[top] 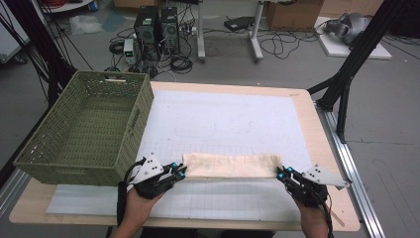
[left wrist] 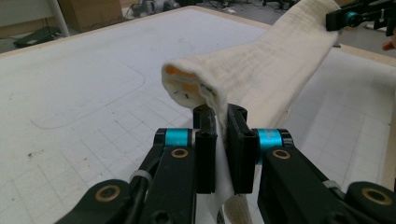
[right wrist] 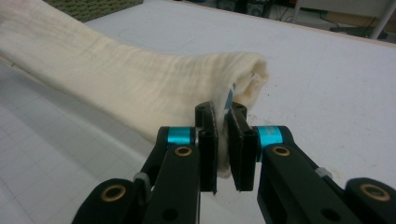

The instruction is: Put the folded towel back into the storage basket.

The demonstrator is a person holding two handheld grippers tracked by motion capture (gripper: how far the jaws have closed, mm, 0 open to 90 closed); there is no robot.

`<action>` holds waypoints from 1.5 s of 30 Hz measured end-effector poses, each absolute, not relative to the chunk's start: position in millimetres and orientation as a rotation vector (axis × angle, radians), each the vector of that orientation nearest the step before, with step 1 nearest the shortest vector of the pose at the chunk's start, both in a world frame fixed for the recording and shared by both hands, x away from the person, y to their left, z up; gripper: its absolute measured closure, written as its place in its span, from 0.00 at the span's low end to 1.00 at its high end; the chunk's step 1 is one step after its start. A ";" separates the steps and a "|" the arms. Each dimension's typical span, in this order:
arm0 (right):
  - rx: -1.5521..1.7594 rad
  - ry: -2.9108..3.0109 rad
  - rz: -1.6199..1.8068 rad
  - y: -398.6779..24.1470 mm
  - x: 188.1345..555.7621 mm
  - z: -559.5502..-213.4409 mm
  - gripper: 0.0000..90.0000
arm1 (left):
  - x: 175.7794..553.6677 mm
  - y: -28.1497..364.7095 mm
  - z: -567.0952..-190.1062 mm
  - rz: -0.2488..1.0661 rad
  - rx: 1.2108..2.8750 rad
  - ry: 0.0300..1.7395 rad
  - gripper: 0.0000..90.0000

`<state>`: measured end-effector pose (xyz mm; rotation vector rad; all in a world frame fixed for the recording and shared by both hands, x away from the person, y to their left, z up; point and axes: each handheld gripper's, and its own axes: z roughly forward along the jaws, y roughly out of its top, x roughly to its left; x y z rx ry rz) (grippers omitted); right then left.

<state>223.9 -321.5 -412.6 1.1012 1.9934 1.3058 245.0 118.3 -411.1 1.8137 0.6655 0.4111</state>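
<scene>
— Grippers first: what do they hold?
— Left gripper (top: 179, 172) and right gripper (top: 283, 173) each pinch an end of the cream folded towel (top: 232, 165) near the desk's (top: 304, 106) front edge.
— Farther back?
— Green wicker basket (top: 130, 140), left edge.

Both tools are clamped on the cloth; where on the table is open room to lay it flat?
Open: the white gridded mat beyond the folded cream cloth, from the green woven plastic basket across to the table's right edge. A narrower strip lies on the cloth's near side. Crowded: the left side, taken by the basket, and both cloth ends, where the left tool and right tool grip.
</scene>
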 end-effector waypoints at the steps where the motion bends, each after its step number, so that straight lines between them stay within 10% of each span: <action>1: 1.113 1.991 1.313 -321.1 223.5 -412.3 0.92 | 244.6 118.3 -410.7 0.412 1.812 0.666 0.92; 45: 0.956 1.974 1.423 -285.6 276.2 -367.5 0.92 | 225.3 156.2 -375.0 0.485 1.697 0.691 0.92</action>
